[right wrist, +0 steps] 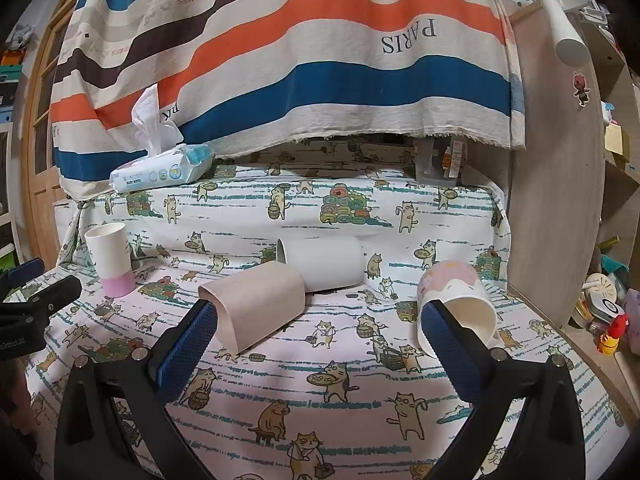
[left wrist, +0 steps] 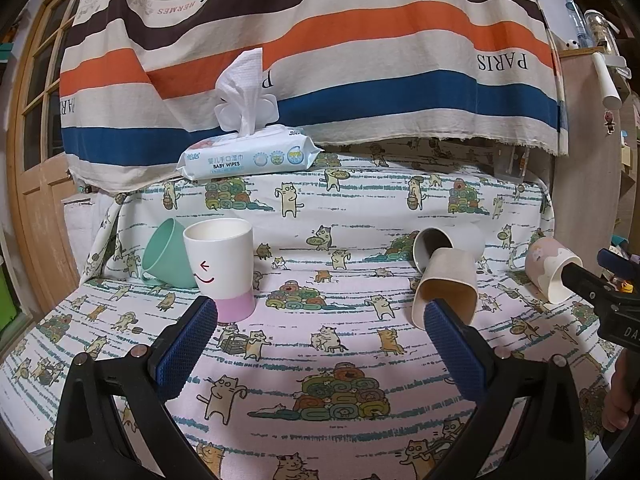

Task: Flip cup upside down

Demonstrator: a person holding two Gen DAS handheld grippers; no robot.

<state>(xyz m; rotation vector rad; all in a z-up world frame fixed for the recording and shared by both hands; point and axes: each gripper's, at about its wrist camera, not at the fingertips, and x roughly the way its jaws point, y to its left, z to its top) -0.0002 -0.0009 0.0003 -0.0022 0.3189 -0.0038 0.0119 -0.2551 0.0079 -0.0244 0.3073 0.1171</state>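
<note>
A white cup with a pink base and a red smile [left wrist: 222, 266] stands upright left of centre; it also shows in the right wrist view [right wrist: 110, 262]. A mint green cup [left wrist: 166, 256] leans behind it. A beige square cup [left wrist: 448, 286] [right wrist: 256, 306], a white mug [left wrist: 444, 246] [right wrist: 322, 262] and a pink-patterned cup [left wrist: 550, 272] [right wrist: 456, 308] lie on their sides. My left gripper [left wrist: 320, 346] is open and empty, its left finger just before the smile cup. My right gripper [right wrist: 320, 346] is open and empty, with fingers near the beige and pink cups.
The table wears a cat-print cloth [left wrist: 320, 360]. A baby wipes pack [left wrist: 250, 156] [right wrist: 162, 170] sits on the raised back ledge under a striped hanging cloth [left wrist: 320, 40]. A wooden panel [right wrist: 556, 200] and cluttered shelves stand at the right.
</note>
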